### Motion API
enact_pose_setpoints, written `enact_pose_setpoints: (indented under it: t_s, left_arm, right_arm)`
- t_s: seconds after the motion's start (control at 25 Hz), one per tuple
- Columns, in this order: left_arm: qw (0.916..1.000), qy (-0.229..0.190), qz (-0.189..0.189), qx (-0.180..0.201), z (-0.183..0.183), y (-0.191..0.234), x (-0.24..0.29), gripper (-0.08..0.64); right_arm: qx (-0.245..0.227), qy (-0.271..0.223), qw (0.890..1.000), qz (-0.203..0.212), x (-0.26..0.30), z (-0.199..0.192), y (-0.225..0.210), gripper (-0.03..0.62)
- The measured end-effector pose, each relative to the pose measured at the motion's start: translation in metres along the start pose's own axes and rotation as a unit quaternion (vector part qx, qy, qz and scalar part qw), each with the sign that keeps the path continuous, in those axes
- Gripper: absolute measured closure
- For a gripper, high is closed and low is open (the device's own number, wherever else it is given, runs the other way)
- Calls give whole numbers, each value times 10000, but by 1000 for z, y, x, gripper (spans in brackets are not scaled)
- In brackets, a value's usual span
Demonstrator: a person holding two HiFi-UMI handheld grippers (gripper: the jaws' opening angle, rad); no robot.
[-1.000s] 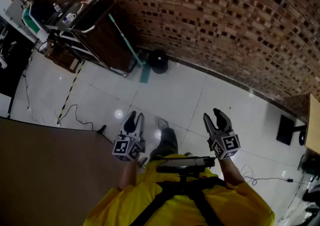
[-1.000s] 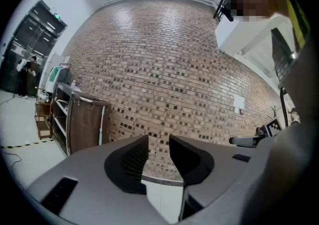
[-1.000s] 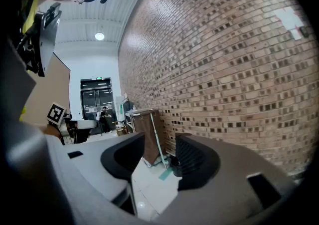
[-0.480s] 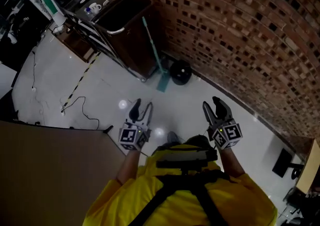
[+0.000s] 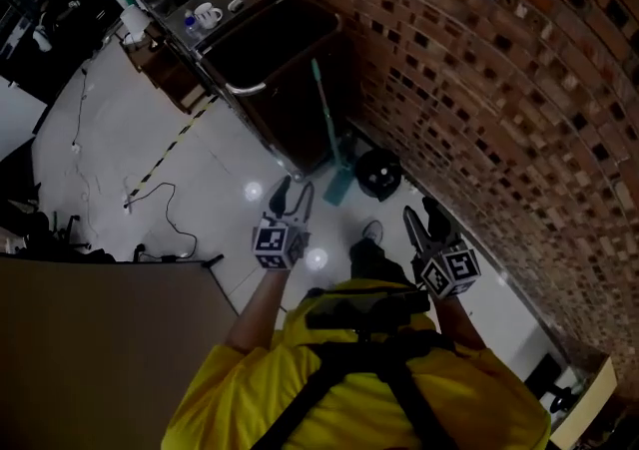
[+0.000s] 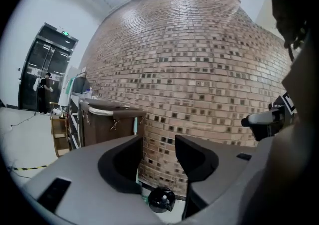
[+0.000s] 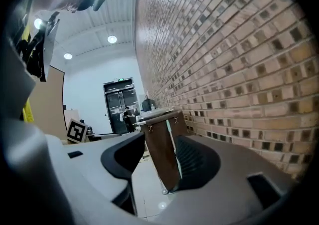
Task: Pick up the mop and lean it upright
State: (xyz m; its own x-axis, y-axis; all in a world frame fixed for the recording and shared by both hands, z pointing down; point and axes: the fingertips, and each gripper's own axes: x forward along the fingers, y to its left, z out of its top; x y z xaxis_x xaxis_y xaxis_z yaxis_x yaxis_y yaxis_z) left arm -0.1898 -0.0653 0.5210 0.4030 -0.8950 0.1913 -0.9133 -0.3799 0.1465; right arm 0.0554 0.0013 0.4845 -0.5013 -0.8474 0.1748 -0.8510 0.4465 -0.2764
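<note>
A mop with a teal handle (image 5: 324,109) stands leaning on the dark brown bin (image 5: 280,59) by the brick wall, with its flat teal head (image 5: 339,185) on the white floor. Both grippers hang in the air just short of it. My left gripper (image 5: 292,197) holds nothing and its jaws are closing slightly from wide. My right gripper (image 5: 427,222) is open and holds nothing. The left gripper view shows the handle (image 6: 135,125) beyond the left gripper (image 6: 158,141). In the right gripper view the handle (image 7: 173,148) runs down the bin (image 7: 158,159) past the right gripper (image 7: 160,141).
A black round object (image 5: 378,174) sits on the floor at the foot of the brick wall (image 5: 499,89), right of the mop head. A table with cups (image 5: 205,14) adjoins the bin. Cables (image 5: 160,217) and striped tape (image 5: 172,149) cross the floor. A brown panel (image 5: 100,338) stands at lower left.
The person has walked closer to the bin and mop, which now lie just ahead of the grippers. The left jaws have spread wider than a second ago.
</note>
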Motion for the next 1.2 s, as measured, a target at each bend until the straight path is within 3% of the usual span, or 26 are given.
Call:
enact_pose_setpoints:
  t_s: [0.32, 0.48, 0.64, 0.8, 0.88, 0.96, 1.04, 1.12, 1.2]
  left_arm:
    - [9981, 364, 434, -239, -16, 63, 189, 350]
    - [9970, 579, 466, -198, -33, 92, 276, 350]
    - [9941, 684, 793, -276, -58, 123, 342, 350]
    - [9923, 623, 1016, -337, -69, 148, 381, 354]
    - [9913, 632, 1106, -332, -73, 152, 395, 419]
    - [9915, 655, 1105, -226, -76, 151, 403, 428]
    - [9920, 646, 1082, -96, -78, 150, 406, 451]
    - [9924, 622, 1065, -14, -76, 145, 403, 454]
    - [9928, 622, 1026, 41, -76, 135, 389, 454]
  right_arm:
    - [-579, 225, 9943, 870, 140, 40, -72, 391]
    - [-403, 488, 9933, 963, 160, 32, -86, 391]
    - [-267, 1083, 9896, 911, 156, 2, -103, 391]
    - [-22, 1555, 9859, 621, 151, -31, -125, 391]
    - [76, 1701, 9841, 506, 148, -42, -133, 391]
    - [278, 1810, 9823, 384, 145, -51, -138, 391]
    - [457, 1874, 9809, 259, 142, -57, -144, 393]
    - [473, 1847, 9815, 152, 141, -55, -151, 451]
    - [436, 1746, 9836, 72, 140, -48, -156, 451]
